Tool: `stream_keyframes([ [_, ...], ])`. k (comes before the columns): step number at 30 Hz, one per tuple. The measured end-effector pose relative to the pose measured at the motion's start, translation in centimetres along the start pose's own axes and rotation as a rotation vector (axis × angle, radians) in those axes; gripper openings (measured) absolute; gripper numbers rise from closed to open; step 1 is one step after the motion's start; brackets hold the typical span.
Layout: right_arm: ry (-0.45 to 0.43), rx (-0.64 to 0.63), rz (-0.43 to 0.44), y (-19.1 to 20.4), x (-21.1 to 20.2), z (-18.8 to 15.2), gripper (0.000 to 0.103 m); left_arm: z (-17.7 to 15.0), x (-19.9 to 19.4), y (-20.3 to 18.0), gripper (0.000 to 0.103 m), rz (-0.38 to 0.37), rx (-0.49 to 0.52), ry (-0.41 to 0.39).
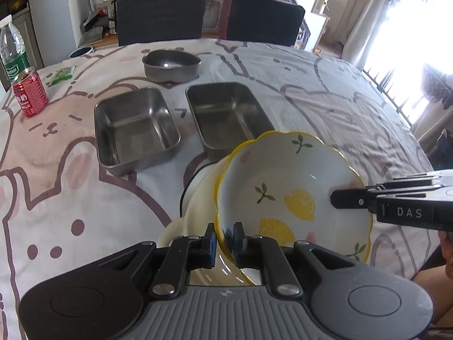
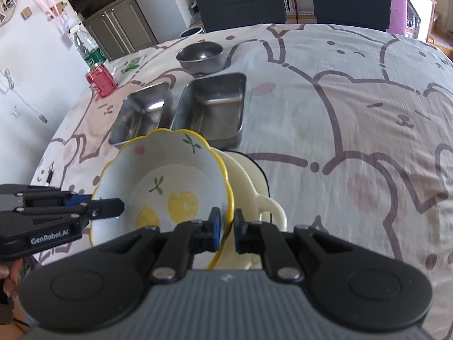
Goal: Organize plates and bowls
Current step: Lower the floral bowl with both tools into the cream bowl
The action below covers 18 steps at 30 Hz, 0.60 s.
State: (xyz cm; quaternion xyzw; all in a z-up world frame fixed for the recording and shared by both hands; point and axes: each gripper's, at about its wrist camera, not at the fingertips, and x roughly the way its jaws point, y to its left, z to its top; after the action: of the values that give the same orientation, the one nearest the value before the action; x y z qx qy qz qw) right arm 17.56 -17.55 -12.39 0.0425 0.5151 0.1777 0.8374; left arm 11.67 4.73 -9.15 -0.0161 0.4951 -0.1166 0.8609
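A white lemon-pattern bowl with a yellow scalloped rim [image 1: 294, 189] [image 2: 170, 181] is held over a cream dish with a handle [image 1: 198, 198] [image 2: 249, 187]. My left gripper [image 1: 225, 240] is shut on the bowl's near rim; it also shows in the right wrist view [image 2: 113, 208] at the bowl's left rim. My right gripper [image 2: 226, 228] is shut on the bowl's right rim and shows in the left wrist view [image 1: 339, 198]. Two steel rectangular trays [image 1: 136, 130] [image 1: 229, 116] and a grey round bowl [image 1: 171, 66] stand farther back.
A red can [image 1: 29, 96], a water bottle [image 1: 12, 48] and a green packet [image 1: 61, 75] stand at the far left. Two dark chairs [image 1: 161, 17] are behind the table. The cartoon tablecloth [image 1: 325, 99] covers the table.
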Motion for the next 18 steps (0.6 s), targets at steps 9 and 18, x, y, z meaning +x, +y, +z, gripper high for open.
stream_keyframes([
  [9,0.037,-0.037,-0.027,0.6,0.7,-0.3,0.012,-0.6,1.0,-0.2,0.015,0.017,0.006,0.043],
  [18,0.043,-0.059,-0.051,0.7,1.0,-0.2,0.012,-0.9,2.1,-0.9,0.016,0.036,0.053,0.075],
])
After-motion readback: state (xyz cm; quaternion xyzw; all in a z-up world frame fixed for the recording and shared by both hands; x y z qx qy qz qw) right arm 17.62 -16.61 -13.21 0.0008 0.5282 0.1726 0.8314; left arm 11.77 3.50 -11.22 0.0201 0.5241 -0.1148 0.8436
